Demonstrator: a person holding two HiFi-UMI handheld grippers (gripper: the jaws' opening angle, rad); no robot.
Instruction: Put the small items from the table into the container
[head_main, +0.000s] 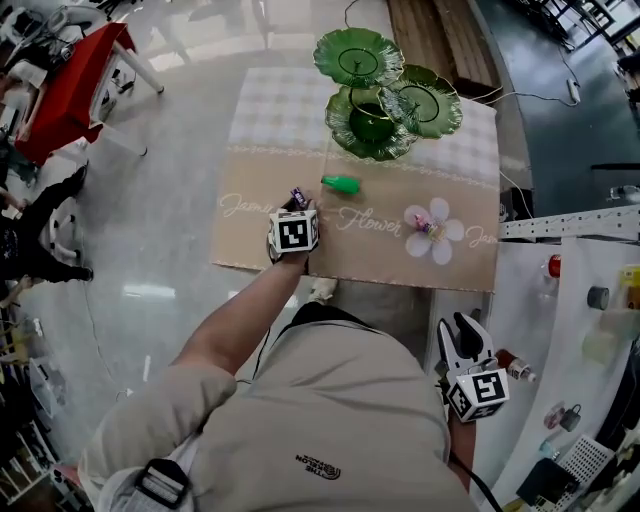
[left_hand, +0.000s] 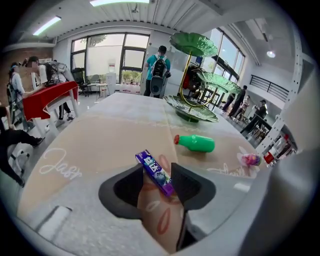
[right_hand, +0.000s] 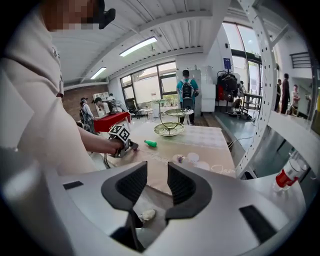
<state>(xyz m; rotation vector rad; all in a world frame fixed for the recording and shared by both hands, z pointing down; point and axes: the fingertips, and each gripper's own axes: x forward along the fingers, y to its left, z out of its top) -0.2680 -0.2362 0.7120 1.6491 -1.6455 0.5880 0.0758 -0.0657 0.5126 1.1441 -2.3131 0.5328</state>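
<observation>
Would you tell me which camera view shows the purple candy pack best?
The left gripper view: the purple candy pack lies close up between the left tool's open jaws. The head view shows a sliver beside the marker cube; in the right gripper view it is too small.

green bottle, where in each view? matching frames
Head view: green bottle just above centre, below the green tiered stand.
Left gripper view: bottle right of centre, on its side, before the stand.
Right gripper view: bottle small, left of centre, lower left of the stand.
Shared landmark: the stand.
</observation>
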